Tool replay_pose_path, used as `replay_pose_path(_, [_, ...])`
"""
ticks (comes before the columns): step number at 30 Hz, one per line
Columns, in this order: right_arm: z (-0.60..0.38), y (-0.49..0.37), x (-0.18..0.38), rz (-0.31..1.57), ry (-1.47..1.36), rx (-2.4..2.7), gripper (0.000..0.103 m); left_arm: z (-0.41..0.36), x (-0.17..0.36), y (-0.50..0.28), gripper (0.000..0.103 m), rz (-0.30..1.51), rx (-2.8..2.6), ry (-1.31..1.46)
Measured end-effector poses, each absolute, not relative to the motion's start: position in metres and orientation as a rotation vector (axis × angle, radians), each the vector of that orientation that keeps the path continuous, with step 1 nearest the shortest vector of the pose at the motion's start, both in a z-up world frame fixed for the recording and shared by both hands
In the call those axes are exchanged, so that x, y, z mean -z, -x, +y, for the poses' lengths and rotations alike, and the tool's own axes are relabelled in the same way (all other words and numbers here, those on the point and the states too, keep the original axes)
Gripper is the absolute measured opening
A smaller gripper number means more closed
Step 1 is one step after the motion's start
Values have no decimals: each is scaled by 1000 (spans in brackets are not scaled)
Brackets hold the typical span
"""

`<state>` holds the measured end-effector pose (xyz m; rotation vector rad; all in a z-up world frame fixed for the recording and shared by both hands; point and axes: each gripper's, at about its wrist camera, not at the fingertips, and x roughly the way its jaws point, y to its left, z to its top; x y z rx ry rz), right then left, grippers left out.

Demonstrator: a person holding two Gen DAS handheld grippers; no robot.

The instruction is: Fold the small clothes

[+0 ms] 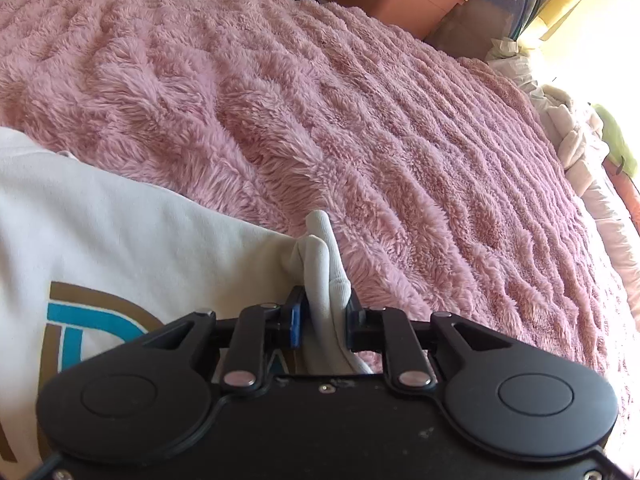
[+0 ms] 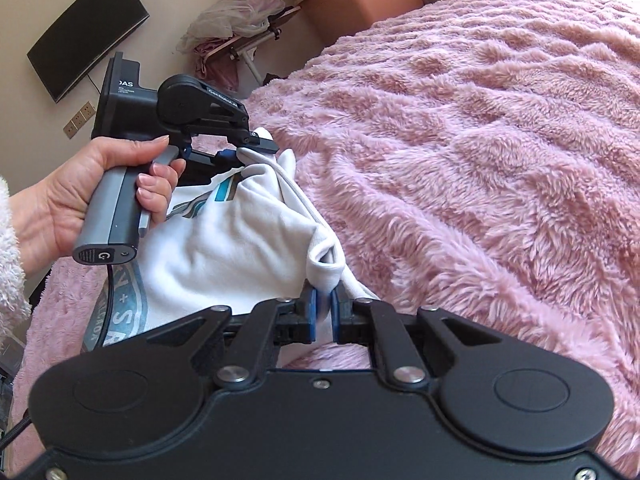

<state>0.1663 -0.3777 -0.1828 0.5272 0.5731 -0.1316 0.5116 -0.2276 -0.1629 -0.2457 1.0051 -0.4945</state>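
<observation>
A white garment (image 1: 120, 240) with a blue and brown print lies bunched on a fluffy pink blanket (image 1: 360, 120). My left gripper (image 1: 323, 308) is shut on a gathered fold of its edge, which stands up between the blue pads. In the right wrist view, the same garment (image 2: 224, 248) stretches from the left gripper (image 2: 248, 148), held by a person's hand (image 2: 80, 192), down to my right gripper (image 2: 323, 308). The right gripper is shut on another corner of the cloth. The two grippers are close together over the blanket (image 2: 480, 120).
A pink storage box (image 2: 360, 0) stands beyond the bed, with a small folding table (image 2: 248, 44) piled with cloth beside it. A dark monitor (image 2: 88, 32) hangs on the wall. White bedding (image 1: 576, 140) is heaped along the bed's right edge.
</observation>
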Motion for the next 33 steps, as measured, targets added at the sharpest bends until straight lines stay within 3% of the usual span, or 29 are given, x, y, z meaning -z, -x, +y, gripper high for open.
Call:
replay_pose_path(2, [-377, -169, 187, 596, -520, 140, 6, -231, 169, -511, 24, 1001, 488, 224])
replay_pose_path(6, [-374, -172, 195, 607, -497, 160, 6, -238, 173, -507, 41, 964, 500, 201])
replay_pose_path(8, [-372, -173, 197, 615, -476, 163, 6, -241, 173, -504, 43, 950, 505, 175])
replay_pose_path(16, [-375, -167, 191, 621, -472, 176, 10, -209, 125, -482, 44, 900, 529, 284])
replay_pose_path(18, [-375, -161, 184, 620, -458, 222, 30, -189, 103, -462, 44, 859, 556, 271])
replay_pose_path(19, [-376, -156, 180, 613, -444, 250, 31, -177, 92, -447, 44, 828, 562, 252])
replay_pose_path(25, [-386, -140, 149, 520, -435, 234, 31, -102, 68, -324, 46, 691, 568, 53])
replay_pose_path(33, [-349, -160, 117, 477, -187, 118, 31, -55, 109, -230, 48, 712, 454, -57])
